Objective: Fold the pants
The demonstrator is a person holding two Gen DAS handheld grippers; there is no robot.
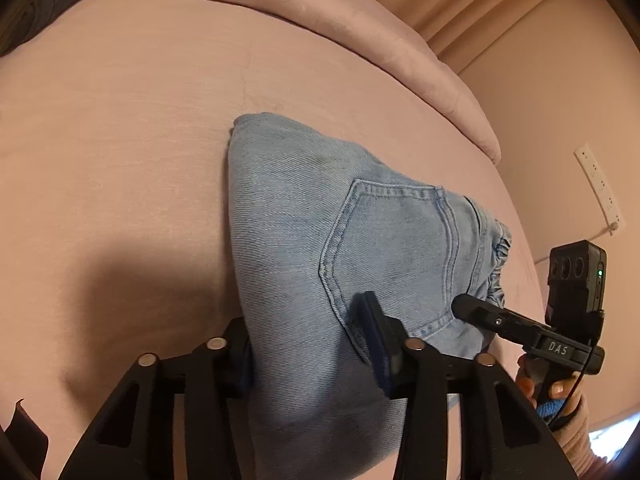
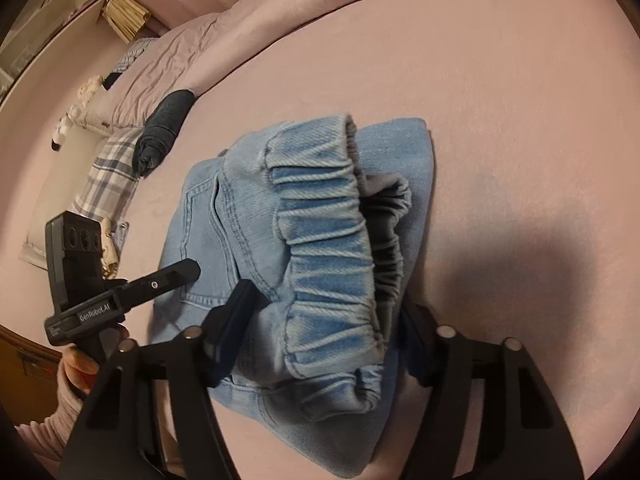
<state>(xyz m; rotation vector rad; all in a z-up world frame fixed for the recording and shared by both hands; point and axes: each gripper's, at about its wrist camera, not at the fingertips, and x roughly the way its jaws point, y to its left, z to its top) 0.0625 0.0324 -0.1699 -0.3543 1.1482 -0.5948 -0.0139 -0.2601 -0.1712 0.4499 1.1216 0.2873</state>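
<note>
Left wrist view has my left tongs [image 1: 312, 348] straddling the near edge of the folded pants [image 1: 320, 216], which lie on the pink bed [image 1: 120, 140]. My 2 fingers sit either side of the denim bundle at a middling gap; the left finger hugs the fabric's edge and the right finger [image 1: 380, 344] rests on top by the back pocket [image 1: 392, 248], but I cannot tell whether the pads actually press the cloth. Just right of these tongs, my right tongs [image 1: 476, 312] reach in over the pants' near corner.

From the right wrist view, my right tongs [image 2: 332, 328] bracket the elastic waistband [image 2: 332, 256], which stands bunched up between the 2 fingers. The left finger [image 2: 236, 312] lies against the denim, while the far finger is mostly hidden behind the waistband, so I cannot tell if that grip is closed on it. To the left of these tongs, my left tongs [image 2: 188, 272] point at the pocket side of the pants. Farther off, beyond the pants, a dark rolled garment [image 2: 164, 128] rests by a plaid cloth [image 2: 108, 176].
</note>
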